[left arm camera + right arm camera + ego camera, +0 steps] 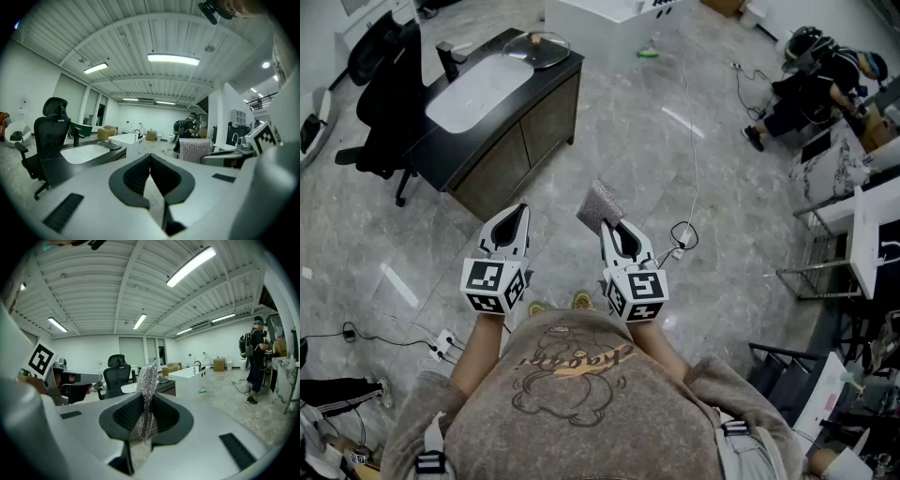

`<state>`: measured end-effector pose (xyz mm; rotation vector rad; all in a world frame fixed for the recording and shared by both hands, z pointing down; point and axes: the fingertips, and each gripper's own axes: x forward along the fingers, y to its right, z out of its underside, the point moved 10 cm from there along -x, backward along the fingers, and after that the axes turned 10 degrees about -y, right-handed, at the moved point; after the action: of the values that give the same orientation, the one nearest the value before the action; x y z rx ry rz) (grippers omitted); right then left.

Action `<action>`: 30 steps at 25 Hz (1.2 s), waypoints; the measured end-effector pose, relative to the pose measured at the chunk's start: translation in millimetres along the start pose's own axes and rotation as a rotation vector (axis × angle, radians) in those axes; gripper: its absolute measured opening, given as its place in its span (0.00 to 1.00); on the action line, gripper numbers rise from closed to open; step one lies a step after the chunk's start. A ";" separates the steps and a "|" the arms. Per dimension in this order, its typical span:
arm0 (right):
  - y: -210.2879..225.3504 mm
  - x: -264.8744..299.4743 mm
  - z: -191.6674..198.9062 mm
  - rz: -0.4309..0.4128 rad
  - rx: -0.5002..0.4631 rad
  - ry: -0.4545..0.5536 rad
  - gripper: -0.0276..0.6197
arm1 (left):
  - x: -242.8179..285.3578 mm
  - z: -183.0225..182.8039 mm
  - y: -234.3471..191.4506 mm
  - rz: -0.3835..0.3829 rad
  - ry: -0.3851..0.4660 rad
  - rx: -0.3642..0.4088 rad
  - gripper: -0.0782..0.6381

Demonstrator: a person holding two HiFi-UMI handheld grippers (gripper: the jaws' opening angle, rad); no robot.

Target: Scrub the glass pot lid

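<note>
The glass pot lid lies on the black counter beside the white sink basin, far ahead of me; it also shows in the left gripper view as the lid. My right gripper is shut on a silvery scrubbing pad, which stands up between its jaws as the pad. My left gripper is shut and holds nothing. Both are held level at waist height, well short of the counter.
A black office chair stands left of the counter. Cables trail on the grey floor. A person crouches at the far right near white shelving. A green item lies on the floor beyond.
</note>
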<state>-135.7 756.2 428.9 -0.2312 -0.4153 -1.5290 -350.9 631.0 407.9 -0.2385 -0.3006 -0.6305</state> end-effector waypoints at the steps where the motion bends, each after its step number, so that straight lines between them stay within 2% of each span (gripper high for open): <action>1: 1.1 0.7 1.2 -0.009 0.011 -0.001 0.17 | 0.6 0.5 0.2 -0.002 -0.001 -0.001 0.13; 5: 7.4 7.0 1.2 -0.045 0.042 -0.001 0.17 | 5.2 0.2 -0.4 -0.010 -0.007 -0.005 0.13; 10: 21.9 15.6 -2.8 -0.054 0.027 0.015 0.17 | 16.6 0.2 1.8 -0.030 -0.004 -0.004 0.13; 21: 83.3 24.4 3.8 -0.084 0.023 0.024 0.17 | 60.8 -3.6 22.2 -0.092 0.033 -0.035 0.13; 30: 117.8 75.0 -11.6 -0.055 0.034 0.023 0.17 | 122.3 -19.9 -2.3 -0.083 0.033 -0.021 0.13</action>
<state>-18.0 687.5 461.5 -0.1763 -0.4322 -1.5755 -254.5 556.9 432.1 -0.2367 -0.2730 -0.7194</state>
